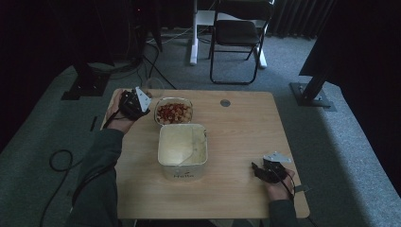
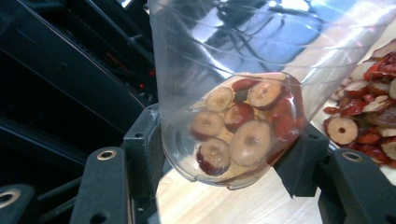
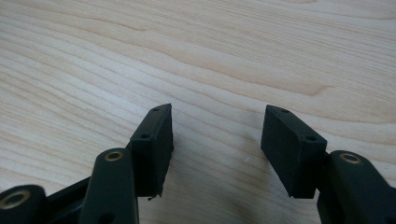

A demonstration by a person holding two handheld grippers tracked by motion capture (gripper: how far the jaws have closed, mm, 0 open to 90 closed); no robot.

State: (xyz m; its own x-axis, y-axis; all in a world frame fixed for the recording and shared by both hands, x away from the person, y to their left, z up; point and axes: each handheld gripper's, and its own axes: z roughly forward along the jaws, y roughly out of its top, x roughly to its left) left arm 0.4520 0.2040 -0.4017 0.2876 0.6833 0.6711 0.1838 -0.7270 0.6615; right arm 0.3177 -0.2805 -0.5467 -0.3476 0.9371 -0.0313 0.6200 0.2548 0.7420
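Clamped between 2 black tongs pads in the left gripper view: clear plastic cup (image 2: 224, 93), tilted, with sliced red dates (image 2: 243, 126) pooled in its lower end. Left tongs (image 2: 229, 154) closed on that cup near its base, pads pressing both sides. Just to the right, loose date slices heaped in a glass bowl (image 2: 369, 112).

Seen from the high view: wooden bench (image 1: 236, 137) with left tongs (image 1: 135, 105) near its far left corner, held by a hand (image 1: 118, 116) in a dark green sleeve. Glass bowl of dates (image 1: 174, 111) just beside those tongs. Directly in front of that bowl, touching or nearly so, a large pale square tub (image 1: 183, 150), open, its inside looking cream-coloured and mostly bare. Right tongs (image 1: 268, 171) resting near the front right of the bench, well apart from the containers.

In the right gripper view: right tongs (image 3: 217, 149) standing wide, nothing between the pads, bare wood grain beneath.

Likely step in hand: carrying a scoop of dates from bowl toward tub.

Risks from here: thin cup wall buckling under the squeeze and slipping out; further tilt spilling slices over the lip onto the bench; cup rim or tongs clipping the bowl edge on the way across and knocking it. No support from the idle right tongs if the tub shifts during pouring.
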